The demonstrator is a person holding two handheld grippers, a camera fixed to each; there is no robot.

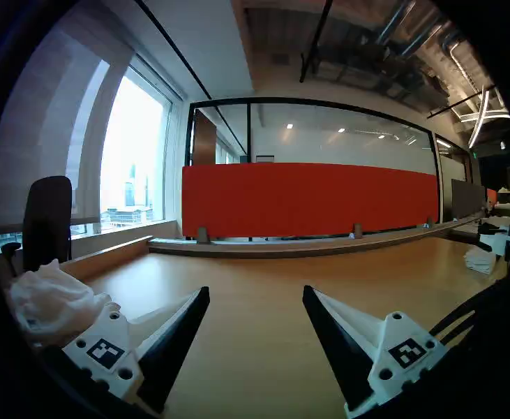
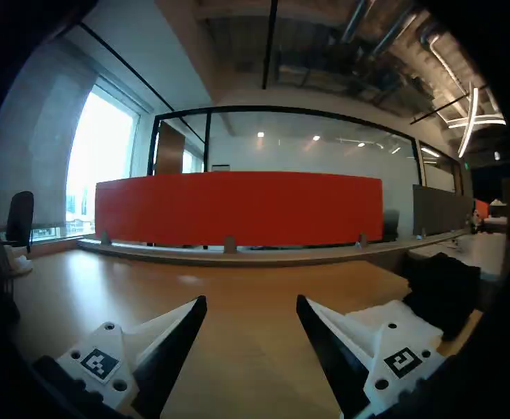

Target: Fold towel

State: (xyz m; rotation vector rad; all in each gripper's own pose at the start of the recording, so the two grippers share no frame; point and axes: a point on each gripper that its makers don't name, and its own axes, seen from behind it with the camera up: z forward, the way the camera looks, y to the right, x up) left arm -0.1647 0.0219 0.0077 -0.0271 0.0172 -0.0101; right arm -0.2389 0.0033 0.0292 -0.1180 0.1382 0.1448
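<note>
A crumpled white towel [image 1: 52,304] lies on the wooden table [image 1: 268,279] at the far left of the left gripper view, just beyond the left finger's base. My left gripper [image 1: 255,293] is open above bare wood, with nothing between its fingers. A small stack of folded white cloth [image 1: 479,260] sits at the table's far right. In the right gripper view my right gripper [image 2: 250,302] is also open over the bare table [image 2: 255,286] and holds nothing. A small white heap [image 2: 17,264] shows at the far left edge.
A red divider panel [image 1: 310,199] runs along the table's far edge, also seen as the red panel [image 2: 237,208]. A black office chair [image 1: 45,220] stands at the left by the window. A black bundle [image 2: 443,286] lies on the table beyond the right gripper's right finger.
</note>
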